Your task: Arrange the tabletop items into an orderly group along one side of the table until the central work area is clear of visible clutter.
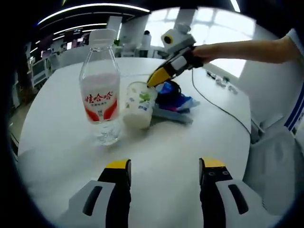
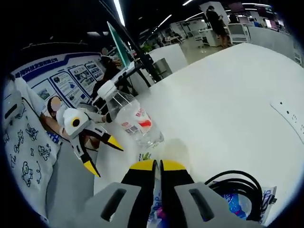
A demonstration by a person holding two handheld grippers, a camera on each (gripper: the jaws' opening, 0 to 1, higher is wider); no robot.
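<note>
Cup point(image 1: 138, 105) rim pinched by right tongs point(image 1: 153, 80), beside bottle point(image 1: 99, 90).

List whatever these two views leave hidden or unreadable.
- Cup contents: left gripper view, angle too shallow.
- Blue packet print: left gripper view, right gripper and cup cover it; right gripper view, black cable overlies it.
- Right gripper's grip: right gripper view, jaws hide the contact.

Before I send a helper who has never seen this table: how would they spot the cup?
On the white round table, find the clear water bottle with the red label. The cup stands right beside it: short, white and open-topped, with a green print.
</note>
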